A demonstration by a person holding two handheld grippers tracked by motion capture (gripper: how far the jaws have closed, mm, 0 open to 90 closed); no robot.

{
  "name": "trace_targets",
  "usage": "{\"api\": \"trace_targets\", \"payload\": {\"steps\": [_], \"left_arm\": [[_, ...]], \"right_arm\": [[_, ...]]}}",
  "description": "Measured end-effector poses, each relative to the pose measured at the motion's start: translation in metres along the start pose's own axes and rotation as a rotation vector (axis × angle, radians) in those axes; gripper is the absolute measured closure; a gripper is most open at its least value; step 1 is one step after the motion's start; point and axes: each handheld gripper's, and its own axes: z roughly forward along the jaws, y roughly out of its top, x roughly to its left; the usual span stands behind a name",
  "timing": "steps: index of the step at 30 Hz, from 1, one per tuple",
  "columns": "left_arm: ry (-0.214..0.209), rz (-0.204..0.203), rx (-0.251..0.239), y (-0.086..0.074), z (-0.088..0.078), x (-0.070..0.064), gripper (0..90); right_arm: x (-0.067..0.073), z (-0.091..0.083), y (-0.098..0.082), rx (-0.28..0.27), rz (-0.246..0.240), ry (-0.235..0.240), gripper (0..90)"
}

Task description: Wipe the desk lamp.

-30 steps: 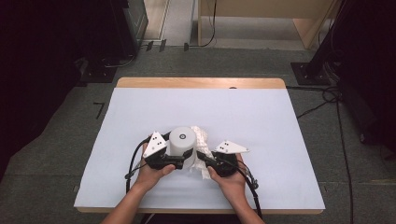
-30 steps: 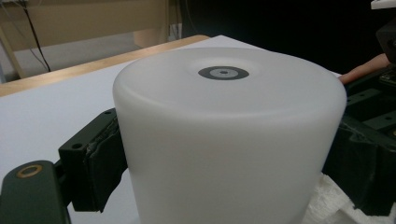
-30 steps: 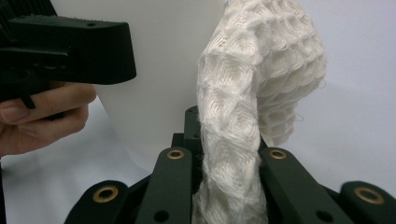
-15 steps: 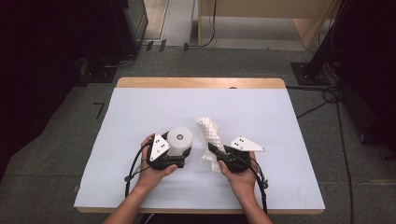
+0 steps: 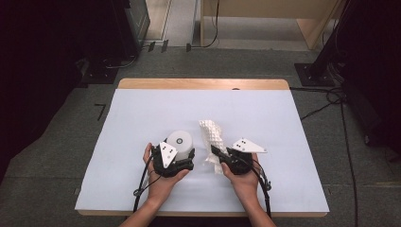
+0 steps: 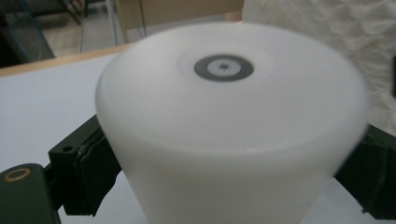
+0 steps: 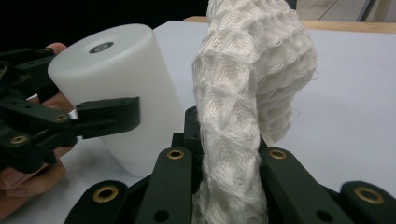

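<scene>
- High view: a white cylinder (image 5: 180,141) is seen standing upright on the white sheet (image 5: 142,113) that covers the table, near the person's edge of it.
- The cylinder is pinched from both sides by the left gripper (image 5: 182,161), one black jaw being pressed to each flank in the left gripper view (image 6: 231,126).
- Just right of the cylinder, a white waffle-knit cloth (image 5: 211,137) is held up off the sheet; it is clamped between the closed jaws of the right gripper (image 5: 218,153), and in the right gripper view the cloth (image 7: 247,107) rises in a bunched column.
- The cylinder looks smooth, so it could probably slip or tip if the squeeze were relaxed or the hand tilted.
- The cloth is held by a narrow bunch only; a tug could likely pull it free, or its loose end could brush the cylinder and upset it.
- Around the cylinder the sheet is bare and flat; a strip of the wooden table edge (image 5: 203,84) is left uncovered at the far side.
- Beyond the cylinder, grey carpet, trailing cables and dark equipment are seen on the floor.
</scene>
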Motion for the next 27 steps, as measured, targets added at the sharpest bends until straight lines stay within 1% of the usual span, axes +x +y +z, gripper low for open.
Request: {"api": "trace_targets", "payload": {"steps": [1,2,3,4,6,8,9,10,11,12,13,15,16,17,18,20,22,24,26,27], "left_arm": [[-0.016,-0.006,-0.001,0.0,0.0,0.002,8.0],[-0.018,-0.008,-0.006,0.0,-0.001,0.003,8.5],[-0.027,-0.001,-0.004,0.0,-0.001,0.006,8.7],[-0.05,0.001,-0.006,0.001,-0.001,0.01,8.8],[-0.109,-0.025,-0.024,0.003,-0.003,0.02,8.9],[-0.214,-0.051,-0.063,0.008,-0.007,0.033,8.9],[-0.276,-0.064,-0.075,0.011,-0.008,0.039,8.9],[-0.35,-0.068,-0.078,0.015,-0.009,0.045,8.9],[-0.407,-0.077,-0.099,0.017,-0.012,0.05,8.9],[-0.44,-0.075,-0.124,0.018,-0.015,0.053,8.9],[-0.47,-0.078,-0.133,0.02,-0.017,0.055,8.9],[-0.521,-0.078,-0.151,0.022,-0.02,0.057,9.0],[-0.54,-0.076,-0.147,0.023,-0.02,0.057,9.0],[-0.538,-0.063,-0.139,0.023,-0.02,0.055,9.0],[-0.536,-0.05,-0.128,0.023,-0.019,0.054,9.0],[-0.545,-0.037,-0.098,0.022,-0.016,0.052,9.1],[-0.533,-0.019,-0.064,0.02,-0.012,0.048,9.1],[-0.531,0.005,-0.029,0.018,-0.008,0.041,9.0],[-0.535,0.025,-0.014,0.016,-0.006,0.035,9.0],[-0.54,0.028,-0.014,0.015,-0.006,0.033,9.0]], "right_arm": [[0.0,0.001,-0.001,0.003,-0.002,-0.002,79.9],[0.001,0.002,-0.002,0.007,0.001,-0.002,79.9],[0.001,0.002,-0.002,0.013,0.001,0.001,79.9],[0.001,0.003,-0.002,0.011,-0.001,0.003,79.9],[0.001,0.003,-0.002,0.012,-0.005,0.004,79.8],[0.002,0.003,-0.002,0.009,-0.001,0.008,79.8],[0.003,0.003,-0.002,0.007,0.001,0.012,79.8],[0.004,0.002,-0.001,0.005,-0.001,0.016,79.8],[0.006,0.003,-0.001,0.003,-0.001,0.024,79.8],[0.009,0.003,-0.001,0.006,0.005,0.044,79.9],[0.013,0.005,-0.001,0.01,0.002,0.059,79.9],[0.021,0.008,-0.002,0.021,-0.021,0.077,79.9],[0.026,0.01,-0.002,0.026,-0.03,0.09,79.8],[0.03,0.011,-0.002,0.028,-0.037,0.096,79.8],[0.034,0.012,-0.002,0.031,-0.047,0.09,79.8],[0.037,0.01,0.0,0.028,-0.053,0.096,79.8],[0.038,0.007,0.003,0.01,-0.059,0.101,79.8],[0.039,0.002,0.008,-0.009,-0.071,0.099,79.8],[0.04,-0.003,0.014,-0.029,-0.085,0.087,79.8],[0.04,-0.006,0.017,-0.043,-0.09,0.086,79.8]]}}
